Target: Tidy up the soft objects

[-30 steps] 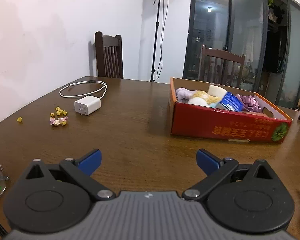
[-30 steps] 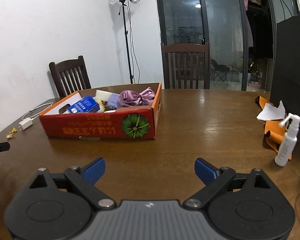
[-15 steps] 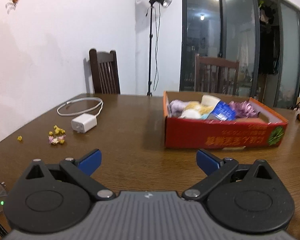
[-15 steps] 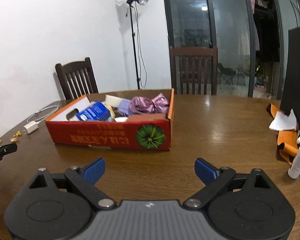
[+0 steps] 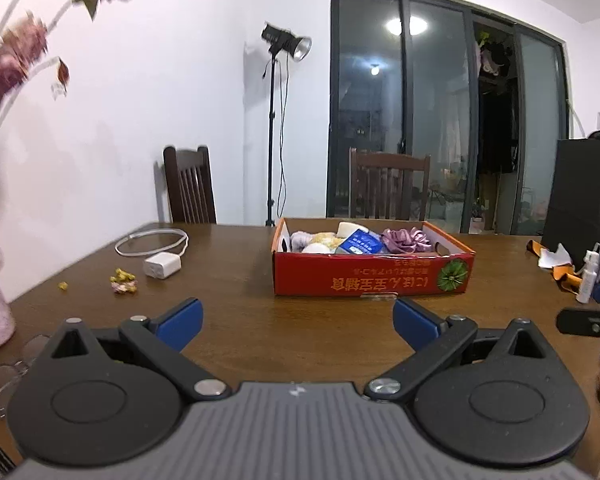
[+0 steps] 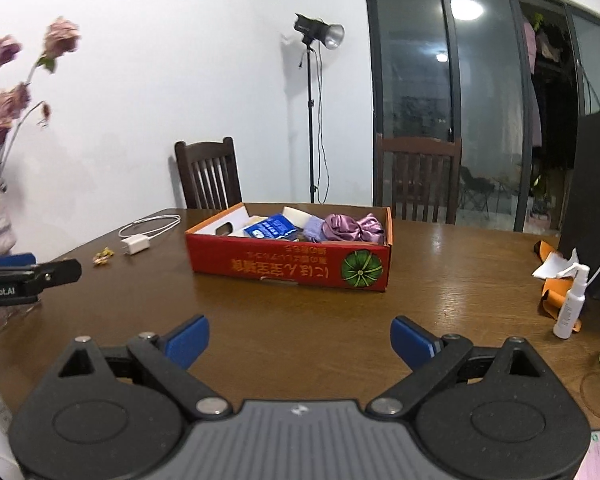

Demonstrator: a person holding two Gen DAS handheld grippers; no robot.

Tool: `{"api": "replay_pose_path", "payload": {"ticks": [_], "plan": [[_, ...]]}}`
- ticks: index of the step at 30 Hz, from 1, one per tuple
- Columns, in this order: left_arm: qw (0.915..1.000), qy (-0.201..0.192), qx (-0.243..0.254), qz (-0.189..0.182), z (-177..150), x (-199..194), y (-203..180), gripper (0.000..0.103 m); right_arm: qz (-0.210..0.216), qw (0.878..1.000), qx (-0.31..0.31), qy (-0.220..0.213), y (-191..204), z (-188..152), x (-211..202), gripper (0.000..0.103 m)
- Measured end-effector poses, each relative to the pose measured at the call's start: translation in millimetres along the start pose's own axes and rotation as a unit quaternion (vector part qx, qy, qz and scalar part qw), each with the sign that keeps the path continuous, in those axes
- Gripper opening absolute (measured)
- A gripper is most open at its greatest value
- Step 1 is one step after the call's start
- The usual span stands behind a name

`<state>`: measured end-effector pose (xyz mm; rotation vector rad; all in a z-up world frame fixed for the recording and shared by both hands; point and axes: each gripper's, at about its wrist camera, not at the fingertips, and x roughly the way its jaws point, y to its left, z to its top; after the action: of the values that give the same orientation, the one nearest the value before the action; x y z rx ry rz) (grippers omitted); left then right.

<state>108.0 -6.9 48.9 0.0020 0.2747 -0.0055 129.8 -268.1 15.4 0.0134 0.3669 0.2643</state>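
Soft objects fill the red cardboard box (image 5: 372, 278) sitting mid-tabletop (image 5: 260, 320): a purple satin scrunchie (image 5: 405, 237), a lilac knit piece (image 5: 300, 239), a yellow fluffy item (image 5: 327, 239), a cream block (image 5: 353, 229) and a blue packet (image 5: 361, 243), packed touching one another. Your left hand-held gripper (image 5: 298, 316) hovers in front of the box, jaws spread wide and empty. Your right hand-held gripper (image 6: 300, 334) is likewise spread and empty. A white charger (image 5: 162, 265) with its coiled cable lies left of the box, beside small yellow and pink scraps (image 5: 123, 282).
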Motion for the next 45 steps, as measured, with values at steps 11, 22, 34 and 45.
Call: {"api": "replay_pose_path", "payload": {"ticks": [11, 22, 34, 45], "plan": [[0.9996, -0.029, 0.002, 0.003, -29.4, -59.1, -3.8, 0.103, 0.009, 0.999, 0.001, -0.03, 25.1, -31.8, -55.2, 0.098], [0.9988, -0.048, 0.009, -0.001, -50.4, -105.4, -2.1, 0.103, 0.007, 0.999, 0.009, -0.053, 45.7, -56.8, -94.5, 0.098], [0.9982, -0.057, 0.013, -0.015, -54.6, -110.9, -7.1, 0.103, 0.005, 0.998, 0.007, -0.064, 50.6, -68.4, -105.8, 0.102], [0.998, -0.06, 0.012, -0.014, -55.3, -111.8, -6.9, 0.103, 0.004, 0.998, 0.002, -0.063, 51.4, -69.4, -105.3, 0.102]]}}
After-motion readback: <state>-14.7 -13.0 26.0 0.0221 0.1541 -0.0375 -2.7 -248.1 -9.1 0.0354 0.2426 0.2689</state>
